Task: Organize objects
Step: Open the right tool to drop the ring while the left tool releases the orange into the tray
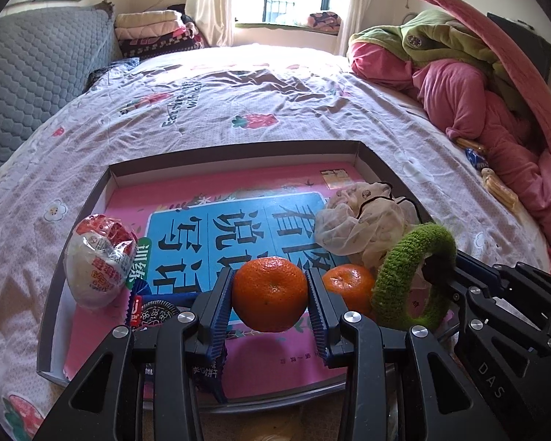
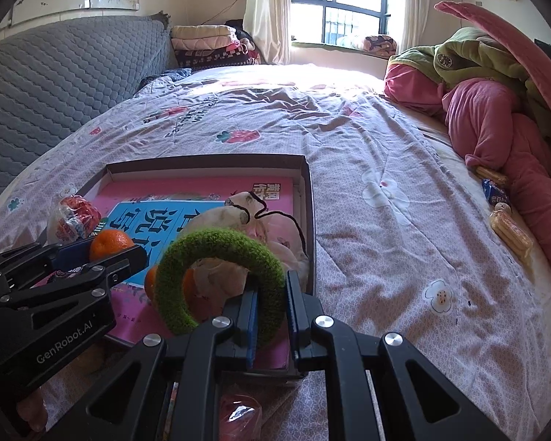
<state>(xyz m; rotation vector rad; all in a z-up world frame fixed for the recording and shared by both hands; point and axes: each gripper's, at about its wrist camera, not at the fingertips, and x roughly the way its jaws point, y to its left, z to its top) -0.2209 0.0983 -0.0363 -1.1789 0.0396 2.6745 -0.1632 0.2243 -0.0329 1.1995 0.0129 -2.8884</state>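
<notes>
Pinching tangerine [image 1: 269, 294], left gripper [image 1: 270, 296]; right gripper [image 2: 272, 307] clamps green ring [image 2: 220, 279].

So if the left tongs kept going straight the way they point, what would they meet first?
Probably the pink book lining the shallow box: the left tongs, gripping a tangerine, point down at it, though depth is unclear.

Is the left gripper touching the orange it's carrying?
Touching. In the left wrist view, both blue pads of the left gripper press against the sides of the orange, which hangs above the pink book with no gap showing.
</notes>
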